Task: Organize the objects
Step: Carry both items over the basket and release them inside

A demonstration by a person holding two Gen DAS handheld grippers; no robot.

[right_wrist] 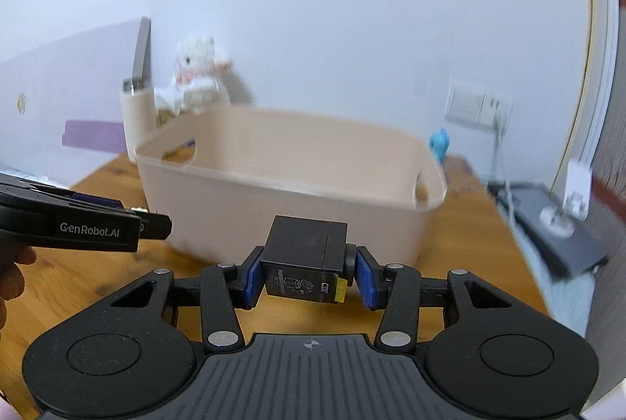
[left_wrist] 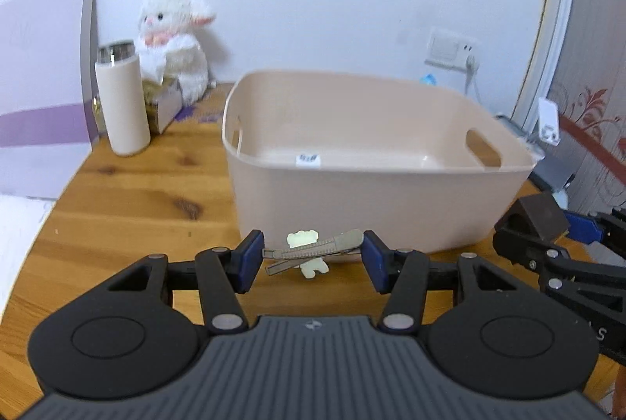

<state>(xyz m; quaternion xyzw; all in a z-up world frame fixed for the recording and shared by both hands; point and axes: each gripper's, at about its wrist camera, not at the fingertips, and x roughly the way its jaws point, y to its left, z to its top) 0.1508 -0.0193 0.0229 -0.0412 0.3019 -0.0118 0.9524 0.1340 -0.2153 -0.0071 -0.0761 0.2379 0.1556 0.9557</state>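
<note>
Wooden table (left_wrist: 137,193) | bin (left_wrist: 391,209) appears empty, nothing stowed | left gripper (left_wrist: 313,259) pinches clip (left_wrist: 317,250) | right gripper (right_wrist: 303,277) pinches cartridge (right_wrist: 305,255) | we judge both drops pending

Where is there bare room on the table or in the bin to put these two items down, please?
The bin looks bare apart from a small label. Open table runs from the bin's left wall to the tumbler. The back-left corner is crowded: tumbler, plush lamb, small box.
</note>
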